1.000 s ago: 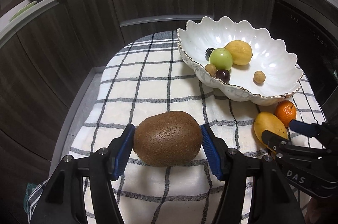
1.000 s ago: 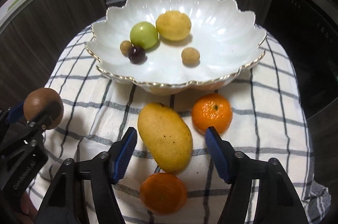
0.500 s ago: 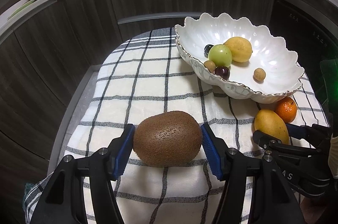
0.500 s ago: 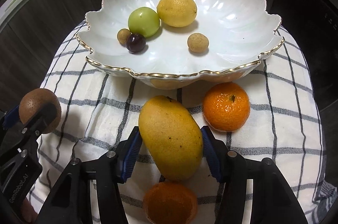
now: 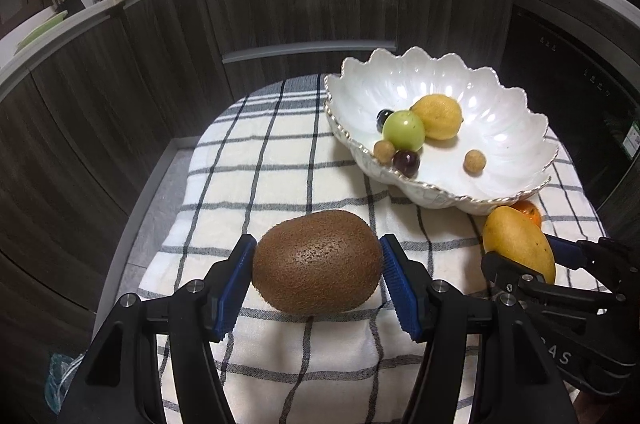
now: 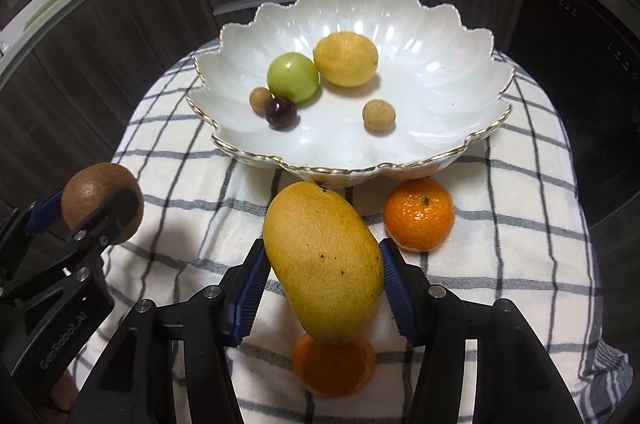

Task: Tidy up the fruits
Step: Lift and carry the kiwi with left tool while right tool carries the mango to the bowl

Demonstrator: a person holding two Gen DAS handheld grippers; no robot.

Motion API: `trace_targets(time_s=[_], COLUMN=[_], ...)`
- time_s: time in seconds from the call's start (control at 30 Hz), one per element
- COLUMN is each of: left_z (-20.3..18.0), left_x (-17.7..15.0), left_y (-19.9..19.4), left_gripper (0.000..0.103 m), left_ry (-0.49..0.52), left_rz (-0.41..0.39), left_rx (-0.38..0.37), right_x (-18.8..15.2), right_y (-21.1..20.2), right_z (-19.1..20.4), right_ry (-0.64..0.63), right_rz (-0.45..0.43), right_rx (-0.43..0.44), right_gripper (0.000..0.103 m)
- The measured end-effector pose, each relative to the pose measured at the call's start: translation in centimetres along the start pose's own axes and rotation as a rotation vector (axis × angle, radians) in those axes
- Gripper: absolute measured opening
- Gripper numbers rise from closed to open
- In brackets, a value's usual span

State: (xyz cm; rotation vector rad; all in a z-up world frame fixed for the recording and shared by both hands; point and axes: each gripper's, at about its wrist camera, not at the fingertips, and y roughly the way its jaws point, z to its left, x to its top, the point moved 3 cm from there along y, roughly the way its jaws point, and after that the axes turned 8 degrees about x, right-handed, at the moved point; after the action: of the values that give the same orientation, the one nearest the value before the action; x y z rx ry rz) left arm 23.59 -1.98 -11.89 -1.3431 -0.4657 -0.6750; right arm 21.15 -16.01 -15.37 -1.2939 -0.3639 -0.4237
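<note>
Mango gripped and lifted

Right tool (image 6: 322, 282), open around the mango (image 6: 324, 264) a second ago, now clamps it and has raised it off the checked cloth (image 6: 500, 224), uncovering the near orange (image 6: 334, 364). Left tool (image 5: 318, 280) still pinches the kiwi (image 5: 316, 262), unmoved. Bowl (image 6: 460, 127) sits at the table's far edge.

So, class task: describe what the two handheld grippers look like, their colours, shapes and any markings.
Both are the same design. The left gripper and the right gripper each have two black angular arms with silver bolt heads, tipped with blue ribbed pads. White lettering runs along the black bodies, only partly legible. No cables or sleeves show.
</note>
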Motion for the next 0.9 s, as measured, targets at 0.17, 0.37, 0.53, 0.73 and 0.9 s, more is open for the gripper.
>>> trace_targets(time_s=[0.17, 0.37, 0.53, 0.73, 0.9], left_z=[-0.7, -1.9, -3.4, -5.9, -7.3], left_x=[1.0, 3.7, 6.9, 9.6, 10.5], left_y=[-1.3, -2.0, -1.5, 1.0, 3.4], left_gripper=[0.062, 0.062, 0.062, 0.062, 0.062], left_ry=[0.01, 0.01, 0.027, 0.071, 0.078], left_rz=[-0.028, -0.062, -0.097, -0.093, -0.051], left_rx=[-0.019, -0.054, -0.083, -0.121, -0.146], right_x=[0.5, 3.0, 5.7, 8.7, 10.3], right_y=[-2.3, -4.9, -5.5, -4.2, -2.5], right_z=[0.1, -0.5, -1.7, -4.1, -5.6], right_ry=[0.002, -0.008, -0.017, -0.012, -0.009], right_rz=[-0.04, -0.108, -0.139, -0.134, -0.117], right_rx=[-0.001, -0.016, -0.043, -0.068, -0.08], right_gripper=[0.056, 0.056, 0.056, 0.056, 0.056])
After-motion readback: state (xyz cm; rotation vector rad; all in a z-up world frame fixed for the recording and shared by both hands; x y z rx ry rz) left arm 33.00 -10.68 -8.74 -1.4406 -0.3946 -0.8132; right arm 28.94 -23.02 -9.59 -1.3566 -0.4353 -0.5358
